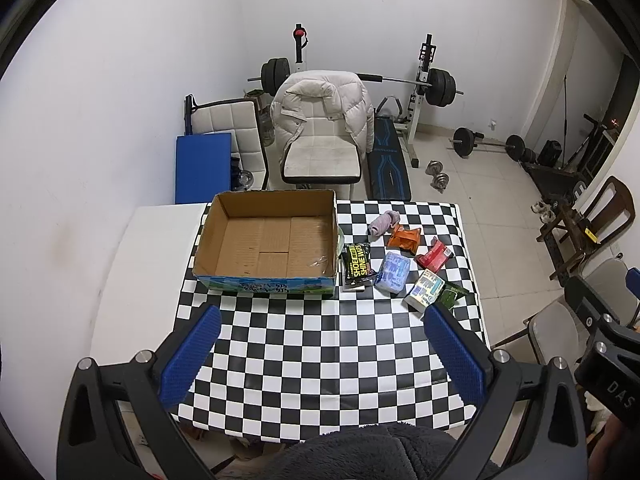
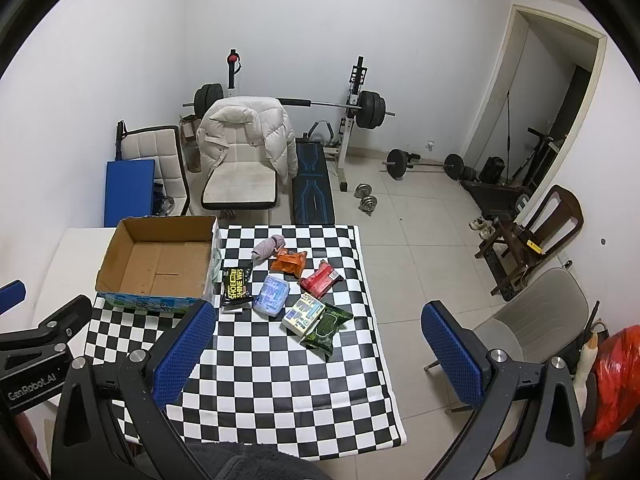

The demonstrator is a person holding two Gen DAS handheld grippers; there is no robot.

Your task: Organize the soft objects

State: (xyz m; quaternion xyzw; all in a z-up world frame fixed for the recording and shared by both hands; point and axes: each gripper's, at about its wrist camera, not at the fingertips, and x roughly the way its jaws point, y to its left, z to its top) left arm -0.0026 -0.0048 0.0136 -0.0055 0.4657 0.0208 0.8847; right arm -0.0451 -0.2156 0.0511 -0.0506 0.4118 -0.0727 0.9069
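An open cardboard box (image 1: pixel 266 242) (image 2: pixel 156 266) with nothing in it stands on the checkered table (image 1: pixel 320 344) (image 2: pixel 280 360). To its right lie several soft packs: a black shoe-wipes pack (image 1: pixel 357 265) (image 2: pixel 236 286), a light blue pack (image 1: pixel 394 272) (image 2: pixel 273 295), an orange pack (image 1: pixel 405 237) (image 2: pixel 289 263), a red pack (image 1: pixel 434 255) (image 2: pixel 321 278), a white-blue pack (image 1: pixel 425 289) (image 2: pixel 303 313), a dark green pack (image 1: pixel 451 297) (image 2: pixel 326 326) and a rolled grey cloth (image 1: pixel 383 223) (image 2: pixel 268 249). My left gripper (image 1: pixel 322 354) and right gripper (image 2: pixel 316 350) hover open above the near table, holding nothing.
Beyond the table stand a white chair with a puffy jacket (image 1: pixel 320 112), a second chair (image 1: pixel 232 128), a blue mat (image 1: pixel 203 168) and a barbell rack (image 1: pixel 420 84). Dumbbells (image 2: pixel 366 200) lie on the tiled floor. Chairs (image 2: pixel 532 320) stand right of the table.
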